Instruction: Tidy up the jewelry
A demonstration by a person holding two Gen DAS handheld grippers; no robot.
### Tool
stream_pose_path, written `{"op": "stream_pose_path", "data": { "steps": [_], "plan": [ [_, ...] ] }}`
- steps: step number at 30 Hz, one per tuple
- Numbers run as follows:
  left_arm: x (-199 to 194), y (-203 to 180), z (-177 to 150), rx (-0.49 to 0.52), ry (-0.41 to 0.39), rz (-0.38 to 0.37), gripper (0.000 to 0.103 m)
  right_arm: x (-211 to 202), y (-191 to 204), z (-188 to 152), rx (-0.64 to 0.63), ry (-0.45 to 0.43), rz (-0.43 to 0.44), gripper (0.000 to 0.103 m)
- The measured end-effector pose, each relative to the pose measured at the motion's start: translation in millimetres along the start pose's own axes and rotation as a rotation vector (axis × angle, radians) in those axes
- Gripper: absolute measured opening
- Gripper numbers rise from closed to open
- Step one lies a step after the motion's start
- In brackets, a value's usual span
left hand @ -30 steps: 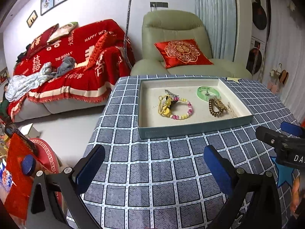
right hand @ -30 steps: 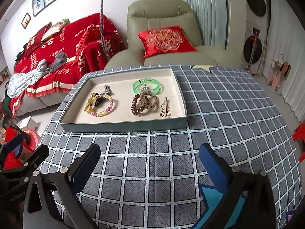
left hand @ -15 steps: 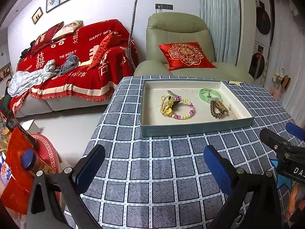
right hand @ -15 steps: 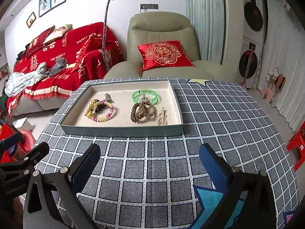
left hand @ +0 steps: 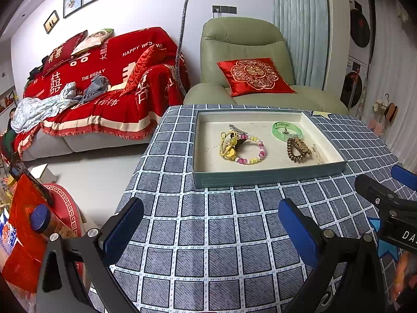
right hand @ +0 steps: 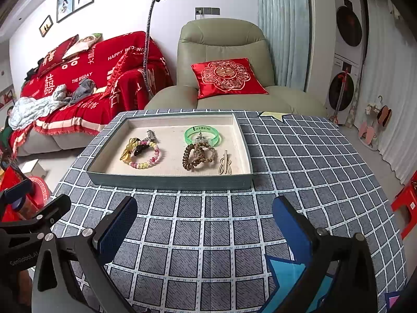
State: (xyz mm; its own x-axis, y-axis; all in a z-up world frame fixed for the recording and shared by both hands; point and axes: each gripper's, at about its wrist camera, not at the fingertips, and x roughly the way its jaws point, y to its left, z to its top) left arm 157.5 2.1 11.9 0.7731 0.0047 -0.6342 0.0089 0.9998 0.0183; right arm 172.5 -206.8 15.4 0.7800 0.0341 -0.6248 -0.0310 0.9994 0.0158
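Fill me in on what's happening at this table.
A person holds two grippers above a checked tablecloth, and both the left gripper and the right gripper are open and empty. Ahead sits a shallow tray holding a pastel bead bracelet, a green bangle, a brown bead bracelet and a hair clip. Nothing has been picked up yet.

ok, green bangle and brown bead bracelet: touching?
Cannot tell. In the right wrist view the green bangle and brown bead bracelet meet at a small charm, with no clear gap or contact; the left wrist view overlaps too.
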Motion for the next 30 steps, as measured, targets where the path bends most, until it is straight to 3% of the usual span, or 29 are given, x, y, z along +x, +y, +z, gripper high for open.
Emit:
{"op": "stream_pose_path", "data": {
  "steps": [30],
  "plan": [
    [-1.0,0.2,-0.3,-0.005,0.006,-0.004,0.103,-0.6,1.7,0.5,0.0,0.0,0.005,0.103]
  ]
}}
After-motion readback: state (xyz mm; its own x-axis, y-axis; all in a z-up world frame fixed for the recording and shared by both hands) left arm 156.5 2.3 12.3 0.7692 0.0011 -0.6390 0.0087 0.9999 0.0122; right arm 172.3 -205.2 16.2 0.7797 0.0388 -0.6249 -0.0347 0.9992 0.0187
